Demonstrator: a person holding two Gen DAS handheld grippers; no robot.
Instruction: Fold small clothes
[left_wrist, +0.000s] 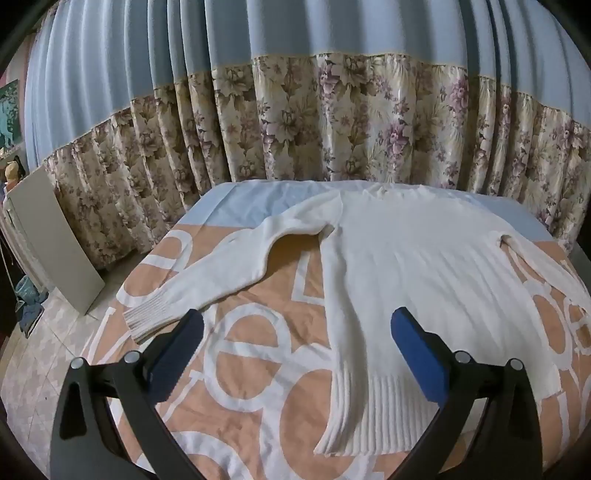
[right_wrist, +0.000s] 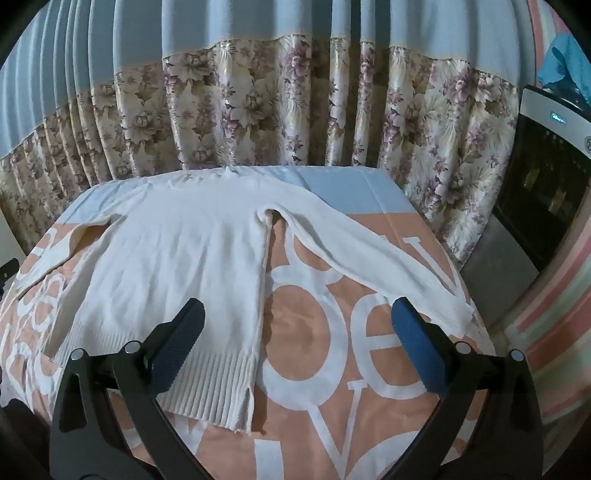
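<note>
- Left wrist view: the left gripper (left_wrist: 295, 332) hangs above the bed with its jaws spread wide and nothing between them; the blue pads (left_wrist: 417, 354) touch no cloth.
- The white sweater (left_wrist: 399, 266) lies flat and face-up on the bedspread (left_wrist: 236, 373), collar toward the curtain (left_wrist: 295, 122), ribbed hem nearest the camera.
- Its left sleeve (left_wrist: 207, 273) stretches out sideways, bent at the elbow, with the cuff (left_wrist: 142, 321) just beyond the left finger's tip.
- Judged from this, the step in hand is the first fold: bring that sleeve across the chest. A good grasp would take the cuff through both layers, lift it only a little, and lay it straight so that no ridge forms at the shoulder.
- Right wrist view: the right gripper (right_wrist: 297, 328) is likewise released and empty, poised over the sweater's right hem edge.
- The right sleeve (right_wrist: 373, 258) runs out toward the bed's edge, its cuff (right_wrist: 456, 314) just past the right finger's tip.
- The hem has a small side slit (right_wrist: 249, 402); pinching beside it, not on it, would probably keep the edge from splaying.
- The knit looks soft and stretchy, so a slow, level pull should keep the body from dragging across the bedspread.
- Containers: neither view shows a basket, a box or a drawer for the folded sweater. A dark cabinet (right_wrist: 543, 192) stands at the right; what is in it I cannot tell.
</note>
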